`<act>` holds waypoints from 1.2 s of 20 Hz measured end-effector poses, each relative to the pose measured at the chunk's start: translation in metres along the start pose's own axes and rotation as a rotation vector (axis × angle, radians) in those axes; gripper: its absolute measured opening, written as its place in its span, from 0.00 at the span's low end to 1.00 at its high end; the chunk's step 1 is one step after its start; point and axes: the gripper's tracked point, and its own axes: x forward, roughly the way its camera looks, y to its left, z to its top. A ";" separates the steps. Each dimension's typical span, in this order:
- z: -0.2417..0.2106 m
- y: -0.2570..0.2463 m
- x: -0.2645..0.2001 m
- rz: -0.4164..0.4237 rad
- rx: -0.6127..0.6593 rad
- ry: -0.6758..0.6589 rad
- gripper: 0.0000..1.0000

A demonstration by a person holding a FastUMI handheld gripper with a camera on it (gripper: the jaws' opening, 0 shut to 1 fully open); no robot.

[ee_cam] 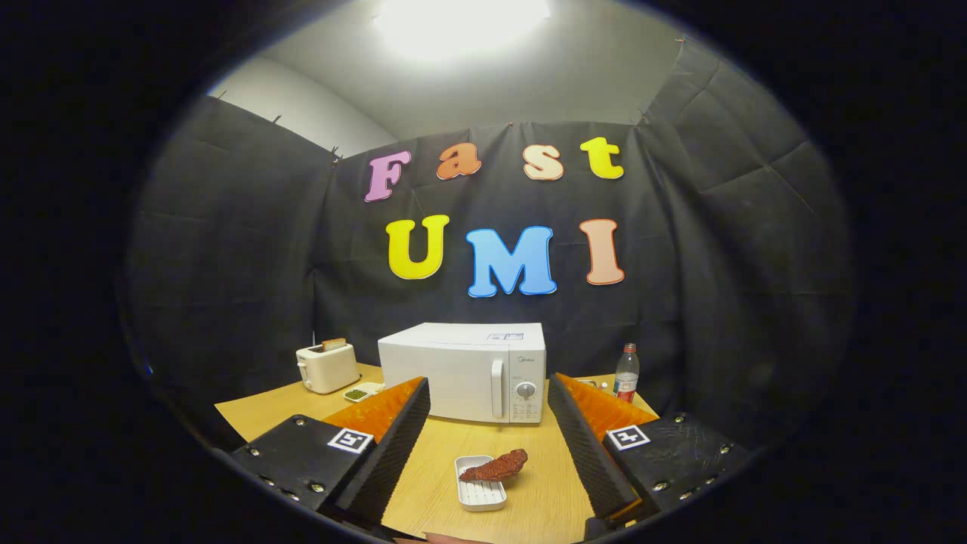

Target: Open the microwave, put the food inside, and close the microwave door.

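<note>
A white microwave (462, 370) stands at the back of the wooden table (430, 453) with its door shut; the vertical handle (496, 388) and a round dial (526, 391) are on its right side. A small white ridged tray (479, 491) lies on the table between my fingers, near their base. A reddish-brown piece of food (496, 467) rests across the tray's far end and juts past its right rim. My gripper (489, 394) is open, its fingers spread wide on either side of the tray, held above the table and short of the microwave.
A cream toaster (327, 366) with a slice in it stands left of the microwave, with a small white dish of something green (361, 392) beside it. A clear bottle with a red cap and label (625, 373) stands right of the microwave.
</note>
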 end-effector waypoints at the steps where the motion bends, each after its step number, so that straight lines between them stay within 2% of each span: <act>1: -0.002 0.001 0.002 0.000 0.000 0.000 0.97; 15: -0.016 0.009 0.055 -0.004 -0.009 -0.040 0.97; 24: -0.047 0.004 0.129 -0.025 0.013 -0.002 0.97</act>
